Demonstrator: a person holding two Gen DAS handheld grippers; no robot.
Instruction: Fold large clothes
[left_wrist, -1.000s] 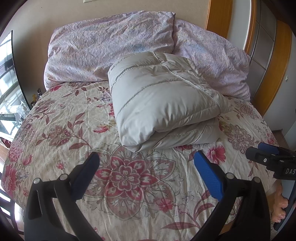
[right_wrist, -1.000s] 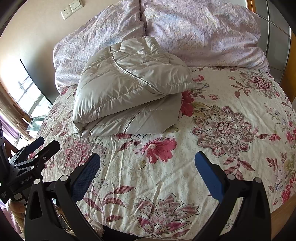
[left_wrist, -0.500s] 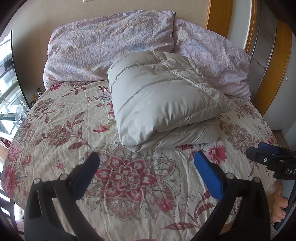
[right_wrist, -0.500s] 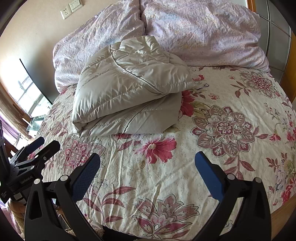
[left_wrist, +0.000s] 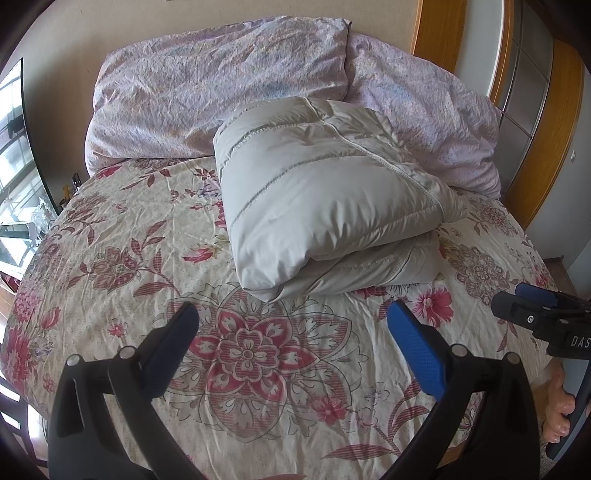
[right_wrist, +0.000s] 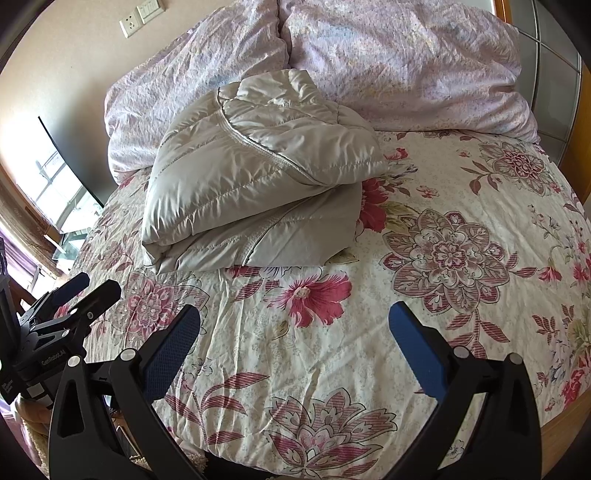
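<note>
A pale grey quilted puffer jacket (left_wrist: 325, 206) lies folded into a thick, plump bundle, its upper layer doubled over a flatter lower layer, with stitched seams and a zip line running across the shiny fabric. It sits on the bed toward the head end, at about 12 o'clock in the left wrist view and about 11 o'clock in the right wrist view (right_wrist: 255, 177), its far edge resting against two lilac pillows (left_wrist: 221, 92) that lean on the wall.

The left hand-held gripper (left_wrist: 291, 325) is released, blue-padded jaws spread wide over the floral bedspread (left_wrist: 110, 258), well apart from the jacket and touching nothing. The right hand-held gripper (right_wrist: 293, 326) is likewise released, jaws wide over the cover, grasping nothing; it also shows at 3 o'clock in the left wrist view.

The bedspread is cream with red and pink flowers, lightly creased. A wooden frame with frosted panels (left_wrist: 532, 110) stands at 2 o'clock, a window (right_wrist: 48, 184) at 9 o'clock, and a wall socket and switch (right_wrist: 144, 16) at 11 o'clock in the right wrist view.
</note>
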